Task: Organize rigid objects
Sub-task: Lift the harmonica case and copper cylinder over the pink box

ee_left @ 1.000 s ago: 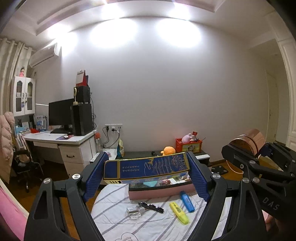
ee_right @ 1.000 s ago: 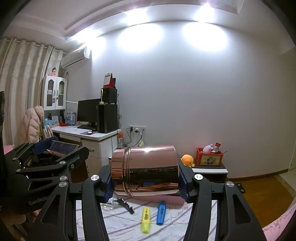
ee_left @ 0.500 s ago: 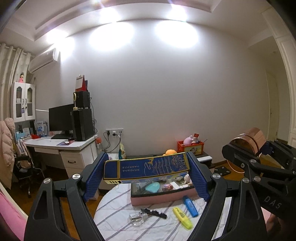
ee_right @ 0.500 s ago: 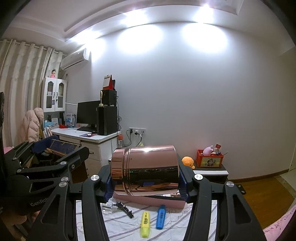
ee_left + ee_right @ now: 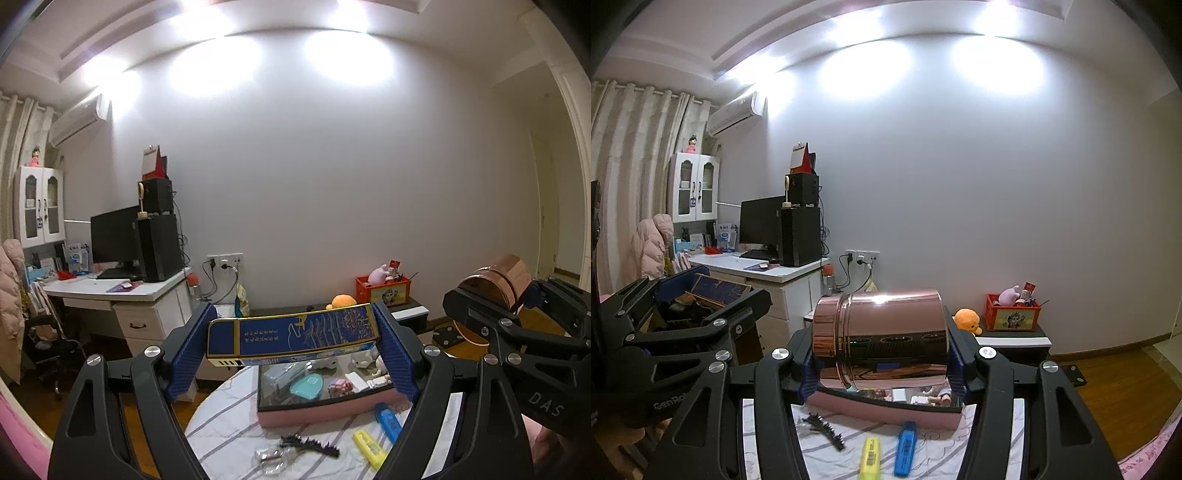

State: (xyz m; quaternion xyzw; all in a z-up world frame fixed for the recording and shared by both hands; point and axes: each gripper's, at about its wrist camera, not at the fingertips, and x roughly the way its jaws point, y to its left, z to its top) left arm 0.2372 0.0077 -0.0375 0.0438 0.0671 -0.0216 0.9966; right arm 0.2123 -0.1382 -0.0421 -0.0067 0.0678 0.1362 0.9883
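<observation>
2 highlighters (image 5: 376,432), hair clip (image 5: 310,443), pink tray (image 5: 325,413)

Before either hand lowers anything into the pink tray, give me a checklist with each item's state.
1. Left gripper clamped on the long blue and gold box: ok.
2. Right gripper clamped on the shiny copper canister: ok.
3. Pink tray ahead on the striped cloth: ok.
4. Free room in the tray for both: cannot tell; small items already inside.
5. Yellow highlighter, blue highlighter, black hair clip outside tray: not ok.
</observation>
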